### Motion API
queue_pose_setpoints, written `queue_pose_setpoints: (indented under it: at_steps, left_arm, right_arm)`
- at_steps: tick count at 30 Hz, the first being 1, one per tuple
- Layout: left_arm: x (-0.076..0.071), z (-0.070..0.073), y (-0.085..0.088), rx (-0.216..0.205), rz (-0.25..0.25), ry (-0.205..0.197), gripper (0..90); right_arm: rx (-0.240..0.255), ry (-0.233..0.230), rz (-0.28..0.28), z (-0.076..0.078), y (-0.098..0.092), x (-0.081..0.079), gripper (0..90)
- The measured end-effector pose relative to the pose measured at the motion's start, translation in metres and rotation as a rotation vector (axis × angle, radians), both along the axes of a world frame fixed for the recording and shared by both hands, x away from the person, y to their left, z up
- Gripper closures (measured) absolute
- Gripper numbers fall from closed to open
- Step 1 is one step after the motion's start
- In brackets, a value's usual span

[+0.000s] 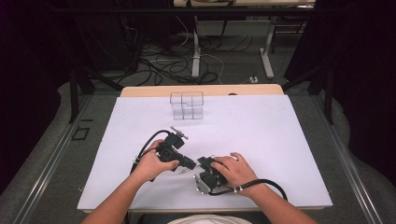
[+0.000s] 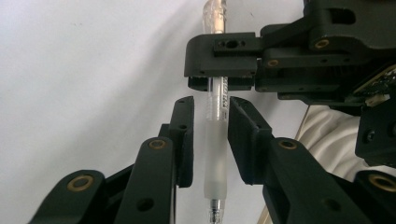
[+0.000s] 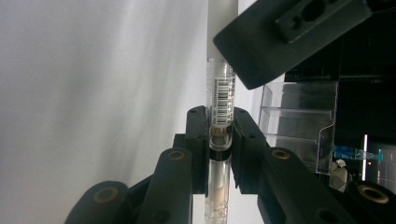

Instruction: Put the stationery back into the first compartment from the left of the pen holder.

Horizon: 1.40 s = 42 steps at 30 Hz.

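The pen [image 2: 215, 135] hangs between both tools above the white table [image 1: 280, 140], near its 6 o'clock edge. The right gripper [image 3: 219, 135] clamps its clear barrel; the left gripper [image 2: 210, 135] stands narrowly apart around the frosted grip, not touching. A clear organizer [image 1: 187, 105] waits at 12 o'clock. Likely a handover: centre the grip, close squarely, then release.

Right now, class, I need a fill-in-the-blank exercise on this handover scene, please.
1. The right gripper is shut on a clear ____.
2. The left gripper has its jaws ____ around the frosted grip, not touching it.
3. The clear plastic organizer stands at the table's ____ edge.

Missing words: pen; open; far
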<state>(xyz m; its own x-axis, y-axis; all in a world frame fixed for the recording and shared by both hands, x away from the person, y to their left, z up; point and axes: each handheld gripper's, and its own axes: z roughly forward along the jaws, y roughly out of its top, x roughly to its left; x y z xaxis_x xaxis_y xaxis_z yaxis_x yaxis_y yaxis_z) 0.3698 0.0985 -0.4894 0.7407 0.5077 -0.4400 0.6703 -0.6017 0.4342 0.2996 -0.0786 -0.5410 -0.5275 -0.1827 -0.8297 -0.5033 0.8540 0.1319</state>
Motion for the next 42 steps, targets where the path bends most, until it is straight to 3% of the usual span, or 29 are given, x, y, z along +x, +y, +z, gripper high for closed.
queue_pose_setpoints:
  at_steps: [10, 13, 23, 27, 28, 29, 36, 37, 41, 42]
  left_arm:
    - [0.002, -0.001, 0.003, -0.007, 0.016, -0.015, 65.0]
    - [0.002, -0.001, 0.004, -0.019, 0.038, -0.039, 62.9]
    - [0.006, 0.000, 0.014, -0.016, 0.081, -0.093, 57.4]
    - [0.011, -0.002, 0.021, -0.008, 0.122, -0.157, 52.2]
    - [0.011, -0.002, 0.021, -0.008, 0.122, -0.157, 50.5]
    - [0.013, -0.003, 0.024, -0.001, 0.149, -0.179, 49.3]
    - [0.021, -0.003, 0.038, 0.054, 0.180, -0.277, 41.9]
    - [0.022, -0.003, 0.040, 0.059, 0.191, -0.291, 41.0]
    - [0.025, -0.003, 0.047, 0.065, 0.236, -0.321, 39.4]
    - [0.027, -0.003, 0.052, 0.062, 0.269, -0.339, 37.8]
  right_arm:
    - [0.002, 0.007, -0.012, -0.001, -0.001, 0.000, 79.3]
    - [-0.015, 0.019, -0.014, -0.001, -0.001, 0.000, 79.3]
    - [0.010, 0.013, -0.012, -0.002, -0.001, 0.000, 79.3]
    - [0.012, 0.012, -0.012, -0.002, -0.002, 0.001, 79.3]
    - [0.011, 0.010, -0.010, -0.001, -0.002, 0.001, 79.3]
    - [0.012, 0.009, -0.009, -0.001, -0.002, 0.001, 79.3]
    - [0.019, 0.034, -0.038, -0.001, -0.003, 0.002, 79.3]
    - [0.034, 0.017, -0.030, -0.001, -0.004, 0.003, 79.3]
    - [0.049, 0.020, -0.047, 0.000, -0.005, 0.005, 79.3]
    - [0.029, 0.046, -0.077, 0.002, -0.006, 0.004, 79.3]
